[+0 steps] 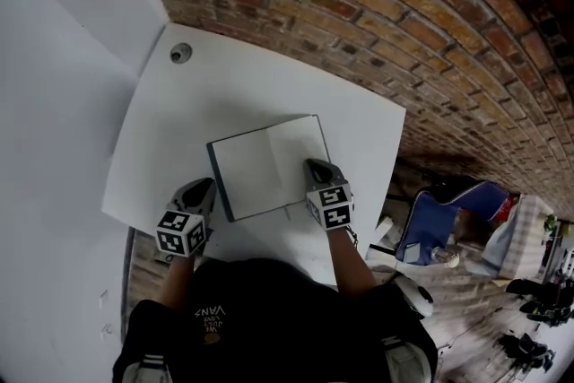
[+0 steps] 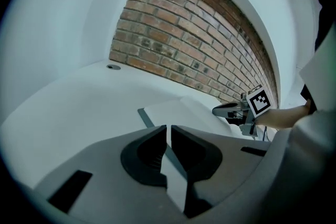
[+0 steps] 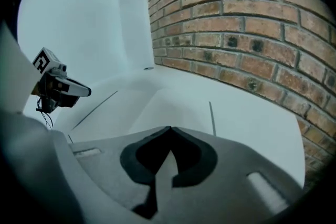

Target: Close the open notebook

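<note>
- Head view alone: the whole notebook (image 1: 269,166) lies open, blank pages up, on the white table (image 1: 197,94) below the brick wall (image 1: 359,4).
- Gripper views alone: left gripper (image 2: 168,128) and right gripper (image 3: 169,129) are both clenched on nothing.
- Pose: both slant downward, the right over the right page, the left just beside the notebook's left edge.

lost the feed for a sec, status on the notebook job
Left tool shut, empty, left of notebook. Right tool shut, empty, over its right page. Notebook open flat on table. Nothing in the way.
</note>
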The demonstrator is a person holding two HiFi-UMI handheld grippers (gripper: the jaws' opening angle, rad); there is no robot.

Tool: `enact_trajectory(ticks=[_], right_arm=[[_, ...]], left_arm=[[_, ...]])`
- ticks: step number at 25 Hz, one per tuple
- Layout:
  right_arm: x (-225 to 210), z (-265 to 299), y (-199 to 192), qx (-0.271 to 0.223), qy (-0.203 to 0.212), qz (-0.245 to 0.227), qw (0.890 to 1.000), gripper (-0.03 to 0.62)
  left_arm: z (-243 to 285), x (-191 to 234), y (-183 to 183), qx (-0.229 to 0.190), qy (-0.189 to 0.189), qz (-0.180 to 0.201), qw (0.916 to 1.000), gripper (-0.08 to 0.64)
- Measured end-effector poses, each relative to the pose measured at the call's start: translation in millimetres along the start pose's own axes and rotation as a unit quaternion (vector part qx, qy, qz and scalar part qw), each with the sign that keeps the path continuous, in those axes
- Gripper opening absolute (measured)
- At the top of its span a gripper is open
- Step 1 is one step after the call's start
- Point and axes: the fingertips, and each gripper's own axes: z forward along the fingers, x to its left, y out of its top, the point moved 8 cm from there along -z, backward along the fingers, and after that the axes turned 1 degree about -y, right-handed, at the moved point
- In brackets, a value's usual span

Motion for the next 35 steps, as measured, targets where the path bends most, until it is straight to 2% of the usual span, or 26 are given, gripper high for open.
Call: enact_trajectory(ticks=[7,13,17,24,30,35], right_arm=[[-0.6,10.9,-7.4,0.032,-0.020,0.001,0.999,-0.002],[1.0,14.0,-10.7,0.041,-0.028,-0.009,0.999,-0.002],[7.0,12.2,-4.1,0.043,-0.030,-0.032,0.998,-0.002],[9.3,13.0,-6.1,0.035,-0.037,-0.052,0.997,-0.002],[8.9,12.3,-6.9,0.028,-0.033,-0.053,0.998,-0.002],[7.2,11.2,-7.3,0.025,-0.027,-0.054,0.998,-0.002]], left_arm=[[13.6,4.1,-7.5,0.050,0.006,-0.025,0.9984,0.153],[21.1,5.2,-10.7,0.066,0.015,-0.058,0.9960,0.215],[25.7,2.3,-13.2,0.077,0.013,-0.076,0.9940,0.224],[29.8,-2.3,-11.3,0.083,0.034,-0.095,0.9914,0.235],[32.6,-9.8,-13.1,0.073,0.054,-0.112,0.9896,0.236],[35.3,-16.1,-14.0,0.061,0.060,-0.141,0.9863,0.244]])
